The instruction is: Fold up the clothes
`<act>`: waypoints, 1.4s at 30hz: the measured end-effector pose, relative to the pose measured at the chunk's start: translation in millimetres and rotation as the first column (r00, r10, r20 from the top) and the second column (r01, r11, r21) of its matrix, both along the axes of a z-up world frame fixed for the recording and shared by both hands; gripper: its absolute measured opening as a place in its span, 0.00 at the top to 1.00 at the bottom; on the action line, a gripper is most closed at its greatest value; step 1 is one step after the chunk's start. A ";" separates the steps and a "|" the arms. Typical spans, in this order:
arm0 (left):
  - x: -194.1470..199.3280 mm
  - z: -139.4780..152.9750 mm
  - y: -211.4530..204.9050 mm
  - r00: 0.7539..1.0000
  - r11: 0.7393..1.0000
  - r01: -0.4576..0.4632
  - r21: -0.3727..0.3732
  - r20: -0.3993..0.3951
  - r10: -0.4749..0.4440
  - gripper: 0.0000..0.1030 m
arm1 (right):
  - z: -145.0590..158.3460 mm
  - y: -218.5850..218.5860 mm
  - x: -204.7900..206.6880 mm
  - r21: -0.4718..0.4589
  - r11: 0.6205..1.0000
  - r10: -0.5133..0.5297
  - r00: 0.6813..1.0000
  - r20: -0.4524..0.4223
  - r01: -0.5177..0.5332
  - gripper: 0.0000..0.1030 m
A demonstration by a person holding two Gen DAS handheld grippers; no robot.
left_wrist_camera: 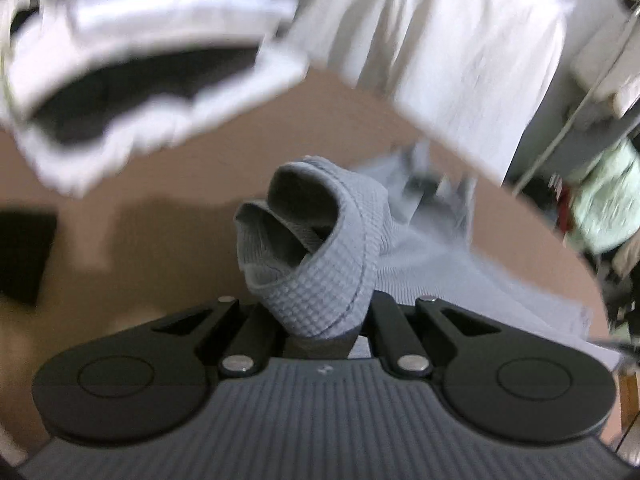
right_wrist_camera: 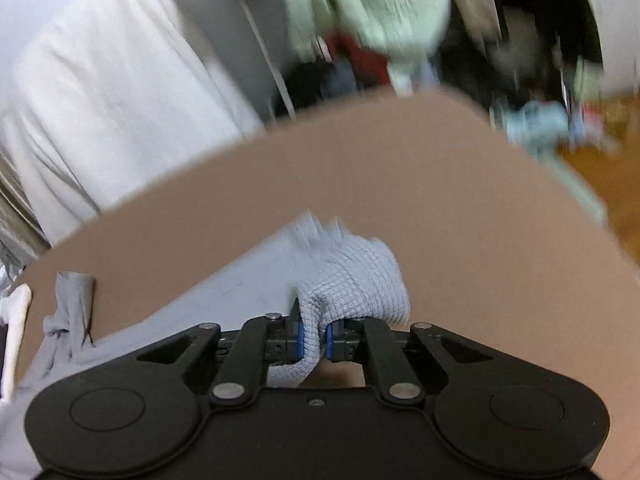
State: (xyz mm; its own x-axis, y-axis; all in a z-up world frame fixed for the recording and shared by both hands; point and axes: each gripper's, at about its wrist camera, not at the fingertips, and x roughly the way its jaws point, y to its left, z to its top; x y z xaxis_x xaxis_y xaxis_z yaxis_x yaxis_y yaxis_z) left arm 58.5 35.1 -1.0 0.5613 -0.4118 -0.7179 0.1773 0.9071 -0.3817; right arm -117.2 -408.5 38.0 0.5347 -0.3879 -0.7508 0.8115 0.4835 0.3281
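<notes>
- The grey waffle-knit garment [left_wrist_camera: 320,264] is pale blue-grey with a small raised square weave and a stitched hem band; it is stretched between your two grippers over the brown table [right_wrist_camera: 400,184].
- Your left gripper [left_wrist_camera: 324,334] is closed on a bunched edge of the garment: the cloth rolls up into two open tube-like folds just above the fingers and hides the tips.
- Your right gripper [right_wrist_camera: 313,342] has its blue pads [right_wrist_camera: 330,342] pinched nearly together on a thin twist of the same cloth, which bulges into a rounded wad beyond them.
- From the right wrist view the rest of the garment trails to the left, lying flat on the table.
- A white folded garment [left_wrist_camera: 132,64] sits blurred beyond the left gripper; you cannot tell what it rests on.
</notes>
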 end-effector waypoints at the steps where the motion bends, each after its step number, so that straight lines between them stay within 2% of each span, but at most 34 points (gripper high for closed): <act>1: 2.0 -13.5 -1.4 0.999 1.000 0.014 0.027 -0.049 -0.013 0.96 | -0.9 -4.4 -2.5 0.024 0.999 -0.049 0.999 -0.009 0.049 0.85; 3: 1.7 -36.5 -7.2 0.993 0.994 0.037 0.098 -0.114 -0.026 0.93 | -0.4 -11.1 -8.7 0.052 0.986 -0.157 0.987 -0.027 0.158 0.66; 5: -2.2 -45.2 -11.7 0.992 0.988 0.044 0.150 -0.123 -0.026 0.87 | 15.6 -10.5 -20.0 -0.029 0.964 -0.263 0.965 -0.009 0.263 0.66; 8: -6.1 -33.2 -16.1 0.994 0.978 0.064 0.201 -0.101 -0.044 0.78 | 50.1 -12.3 -27.9 -0.177 0.934 -0.308 0.951 0.040 0.310 0.56; 10: -15.3 -14.7 -11.7 0.996 0.981 0.086 0.176 -0.029 -0.082 0.77 | 60.4 -27.8 -14.3 -0.152 0.970 -0.188 0.981 0.038 0.192 0.52; 11: -22.9 -3.8 -9.5 0.994 0.983 0.097 0.157 0.027 -0.102 0.76 | 63.7 -36.6 -5.9 -0.128 0.985 -0.114 0.993 0.036 0.118 0.45; 12: -31.8 7.6 -7.6 0.990 0.985 0.103 0.139 0.086 -0.115 0.73 | 63.3 -45.1 5.5 -0.098 0.994 -0.036 0.999 0.036 0.040 0.43; 13: -39.4 18.7 -6.0 0.984 0.987 0.105 0.122 0.131 -0.121 0.71 | 59.0 -52.6 19.3 -0.075 0.997 0.036 0.998 0.044 -0.032 0.43; 15: -42.1 33.6 -6.8 0.978 0.991 0.093 0.093 0.177 -0.108 0.59 | 45.7 -63.5 44.5 -0.105 0.988 0.119 0.990 0.073 -0.111 0.43; 16: -41.4 39.0 -7.4 0.978 0.994 0.081 0.078 0.187 -0.095 0.58 | 37.7 -65.3 55.7 -0.135 0.980 0.156 0.986 0.063 -0.147 0.43; 18: -39.9 49.1 -10.2 0.975 0.997 0.052 0.054 0.211 -0.062 0.58 | 20.7 -60.3 72.3 -0.212 0.949 0.235 0.972 -0.017 -0.233 0.43; 20: -37.6 56.7 -15.9 0.969 0.999 0.011 0.039 0.248 -0.020 0.55 | 5.3 -49.8 78.4 -0.298 0.890 0.321 0.939 -0.125 -0.345 0.44; 22: -28.7 49.4 -34.6 0.970 0.998 0.023 0.055 0.242 -0.036 0.48 | -11.2 -40.0 83.2 -0.351 0.826 0.379 0.896 -0.232 -0.440 0.44; 23: -23.5 44.4 -45.4 0.971 0.997 0.034 0.066 0.234 -0.049 0.48 | -19.9 -38.8 82.0 -0.340 0.822 0.383 0.885 -0.266 -0.458 0.44; 26: -8.1 29.4 -77.6 0.974 0.993 0.069 0.101 0.208 -0.089 0.48 | -28.3 -40.3 78.7 -0.297 0.830 0.396 0.873 -0.284 -0.473 0.44; 29: 7.4 14.5 -109.9 0.975 0.985 0.104 0.134 0.182 -0.128 0.48 | -31.3 -47.0 81.1 -0.308 0.832 0.384 0.880 -0.279 -0.461 0.44; 32: 23.1 1.6 -137.2 0.978 0.974 0.130 0.188 0.139 -0.157 0.48 | -46.0 -56.2 88.0 -0.238 0.867 0.379 0.890 -0.253 -0.437 0.44; 34: 32.2 -5.6 -150.8 0.981 0.963 0.135 0.235 0.106 -0.164 0.48 | -56.5 -52.9 95.3 -0.230 0.857 0.396 0.874 -0.280 -0.462 0.50; 35: 34.1 -8.3 -153.9 0.982 0.959 0.131 0.250 0.099 -0.160 0.48 | -60.0 -49.3 98.7 -0.243 0.840 0.410 0.860 -0.304 -0.486 0.79; 36: 33.6 -10.7 -153.8 0.983 0.959 0.127 0.253 0.094 -0.155 0.48 | -61.2 -45.0 100.9 -0.259 0.818 0.428 0.844 -0.323 -0.514 0.88; 37: 31.8 -12.8 -151.1 0.984 0.961 0.124 0.246 0.091 -0.151 0.48 | -58.8 -40.9 100.6 -0.283 0.801 0.435 0.838 -0.330 -0.528 0.88; 39: 26.9 -15.2 -142.9 0.984 0.968 0.123 0.218 0.103 -0.149 0.48 | -43.6 -33.8 91.9 -0.365 0.773 0.418 0.850 -0.322 -0.519 0.88; 42: 17.1 -12.3 -129.1 0.972 0.977 0.127 0.171 0.174 -0.157 0.48 | -11.5 -27.1 65.0 -0.445 0.782 0.373 0.899 -0.228 -0.437 0.89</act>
State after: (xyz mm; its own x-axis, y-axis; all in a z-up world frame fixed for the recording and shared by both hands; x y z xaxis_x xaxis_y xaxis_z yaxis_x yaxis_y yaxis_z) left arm 75.6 -94.1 -13.2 0.6344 -0.3875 -0.6689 0.3631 0.9133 -0.1846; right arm -52.2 -435.6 26.6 0.6413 -0.4786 -0.5997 0.5225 0.8448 -0.1155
